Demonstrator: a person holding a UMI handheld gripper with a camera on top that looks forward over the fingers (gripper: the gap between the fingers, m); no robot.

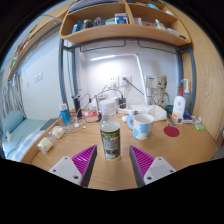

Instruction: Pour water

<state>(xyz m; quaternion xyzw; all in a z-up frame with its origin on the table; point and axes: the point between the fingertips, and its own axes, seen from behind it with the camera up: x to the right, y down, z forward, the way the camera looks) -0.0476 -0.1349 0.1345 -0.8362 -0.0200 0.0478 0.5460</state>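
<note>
gripper (111, 160) fingers apart over wooden desk (60, 148). small clear bottle (110, 138) with white cap and label stands upright on desk between pads (84, 157), gap at each side, not clamped. white-and-blue mug (142, 125) just beyond, off to right. red coaster (171, 130) farther right. white cup (107, 106) behind bottle. shelf (120, 33) above desk.

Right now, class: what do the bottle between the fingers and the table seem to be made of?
Bottle: probably clear plastic, since light shows through it; white cap, paper-like label. It stands between the open gripper's fingers. Table: wood or wood-look laminate, tan, matte.
</note>
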